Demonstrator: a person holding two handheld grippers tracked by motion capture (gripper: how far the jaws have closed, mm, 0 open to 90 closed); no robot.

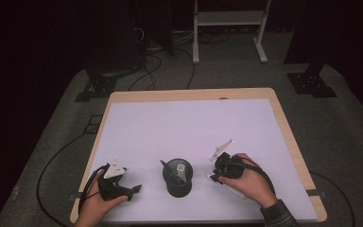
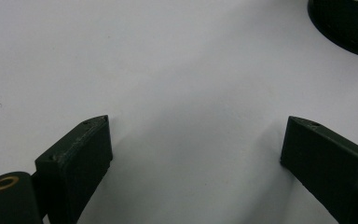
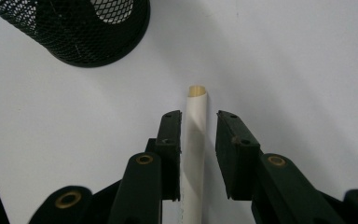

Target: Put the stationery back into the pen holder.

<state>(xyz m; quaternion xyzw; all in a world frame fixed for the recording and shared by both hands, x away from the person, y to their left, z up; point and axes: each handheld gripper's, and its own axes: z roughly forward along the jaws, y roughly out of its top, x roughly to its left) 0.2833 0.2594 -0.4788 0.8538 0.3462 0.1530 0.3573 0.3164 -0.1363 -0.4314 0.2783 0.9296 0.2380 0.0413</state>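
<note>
A black mesh cup [image 1: 177,185] stands near the table's front edge, between the two hands, with a dark pen [image 1: 166,168] and a pale marker [image 1: 181,169] standing in it. Right of the cup a white pen [image 1: 228,186] lies flat on the white table top. My right gripper [image 1: 213,177] points down over that white pen [image 3: 195,140]. Its jaws straddle the barrel: one jaw lies against it and the other stands a small gap off, in the right gripper view [image 3: 199,119]. My left gripper [image 2: 198,140] rests wide open on bare table, left of the cup [image 2: 349,23].
The white sheet [image 1: 189,127] covers a wooden table whose edge [image 1: 290,137] shows at the right. Cables [image 1: 52,165] trail over the grey floor on the left. A white metal stand [image 1: 229,28] is beyond the table.
</note>
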